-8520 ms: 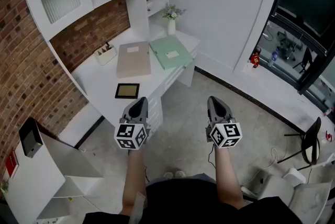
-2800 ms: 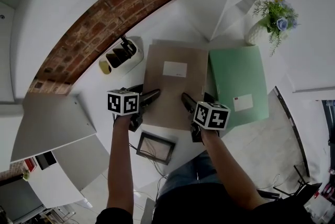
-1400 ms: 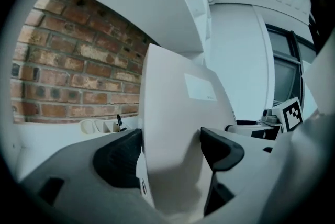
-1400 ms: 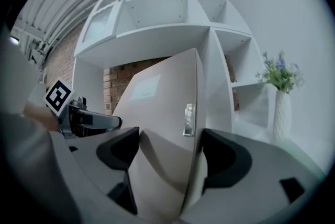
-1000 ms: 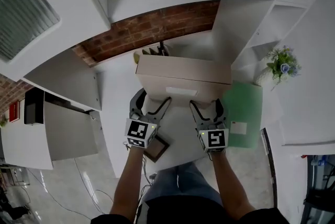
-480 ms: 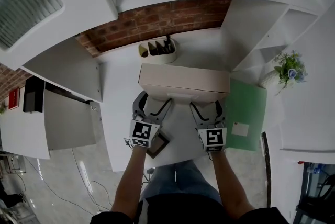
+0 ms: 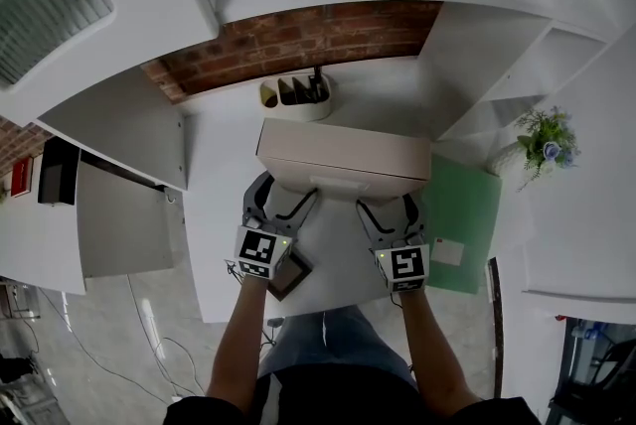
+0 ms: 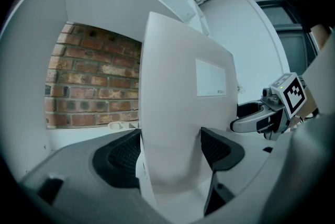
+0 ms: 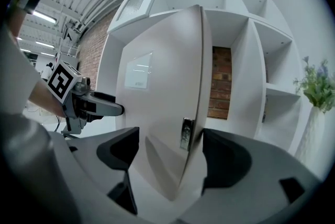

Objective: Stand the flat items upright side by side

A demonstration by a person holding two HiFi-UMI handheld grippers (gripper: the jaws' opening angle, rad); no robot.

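Beige folder (image 7: 343, 170): it's up on its lower edge on the white table (image 7: 224, 185), broad labelled face towards the person, looking close to vertical.
Progress: one of two handled, I'd say. The beige one is raised but not let go, so it isn't standing by itself yet.
Left to do: the green folder (image 7: 459, 214) lies flat on the table just beside it, untouched. It needs raising and setting alongside.
Left gripper (image 7: 286, 200): low on the folder near its left end, jaws pinching it, a pad on each side.
Right gripper (image 7: 385, 210): low near the right end, jaws closed round the edge with the metal clip.
Further out: a pen holder (image 7: 295, 95) stands behind the folder against the brick.
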